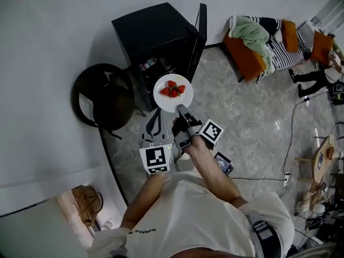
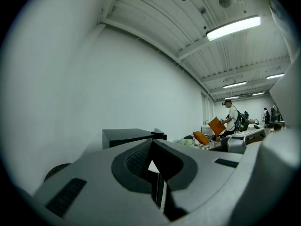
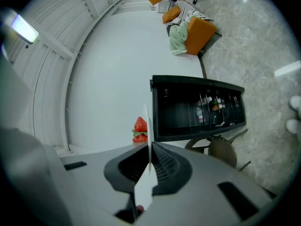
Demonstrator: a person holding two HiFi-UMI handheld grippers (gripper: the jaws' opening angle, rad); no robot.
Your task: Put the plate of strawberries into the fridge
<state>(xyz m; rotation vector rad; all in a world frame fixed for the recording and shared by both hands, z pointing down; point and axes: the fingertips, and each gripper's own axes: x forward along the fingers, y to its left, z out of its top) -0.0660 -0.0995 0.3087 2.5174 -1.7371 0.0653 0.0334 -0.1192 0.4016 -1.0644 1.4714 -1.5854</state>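
**Inspection: plate held at the open fridge, not yet inside**

From the head view I find the right gripper (image 1: 180,109) pinching the near rim of a white round plate (image 1: 173,97). The plate is held in the air just in front of the open black mini fridge (image 1: 156,28), above the marble floor (image 1: 252,122). Only this view shows the plate's face: a small cluster of red strawberries (image 1: 173,89) with green tops, grouped at the centre.

In the right gripper view I see the plate (image 3: 143,189) edge-on, a thin white blade clamped between the jaws of the right gripper (image 3: 149,147). The strawberries (image 3: 140,126) rise on one side of it. This view alone looks into the fridge (image 3: 197,109), where I see small bottles on a dark shelf.

The left gripper (image 1: 153,123) sits beside the right one. In its own view the left gripper (image 2: 151,144) has its jaws pressed together with nothing between them. Beyond it I see only the fridge's top (image 2: 127,136).

I note a dark round chair (image 1: 102,98) just beside the fridge.
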